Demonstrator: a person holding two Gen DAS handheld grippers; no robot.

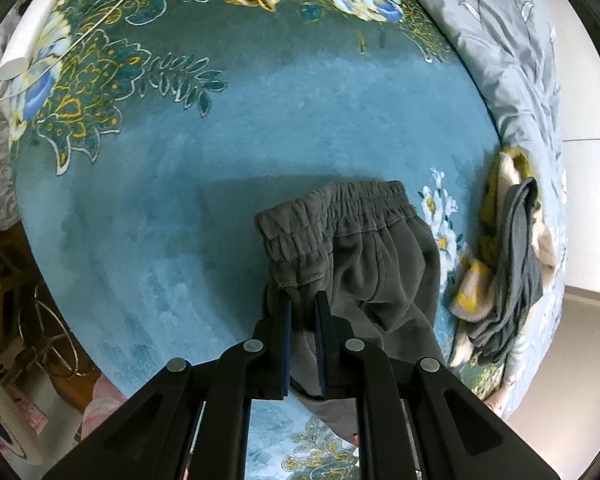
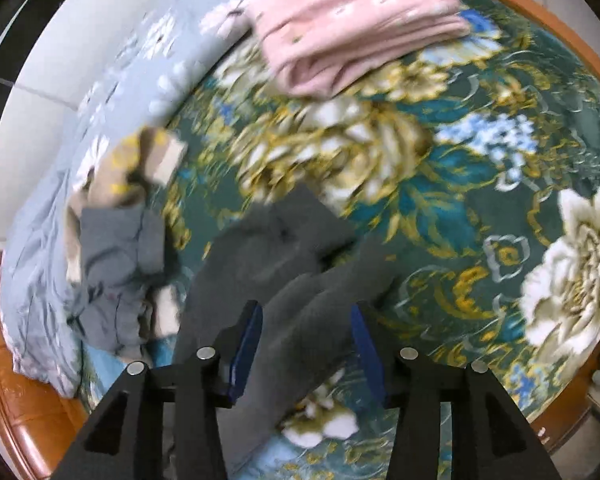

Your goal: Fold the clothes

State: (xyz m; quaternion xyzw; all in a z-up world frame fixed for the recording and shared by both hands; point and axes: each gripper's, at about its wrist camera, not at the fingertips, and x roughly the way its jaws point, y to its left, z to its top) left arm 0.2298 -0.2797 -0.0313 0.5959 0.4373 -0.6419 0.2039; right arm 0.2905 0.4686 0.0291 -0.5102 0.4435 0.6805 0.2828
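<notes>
Two tongs, one pair of soft grey pants (image 1: 364,248).
Left tongs (image 1: 303,300) pinch the stretchy, wrinkly waistband; right tongs (image 2: 306,312) gape wide above a leg.

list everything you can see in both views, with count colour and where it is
grey trousers: 1, dark grey, on the blanket, waistband end pinched by left gripper
floral blanket: 1, teal with gold and white flowers, covering the bed
grey-blue quilt: 1, bunched along the bed edge
clothes pile: 1 heap, grey, beige and yellow, beside the quilt
pink folded garment: 1, far side of blanket
left gripper: black, blue pads, shut on trousers
right gripper: black, blue pads, open over the trousers
</notes>
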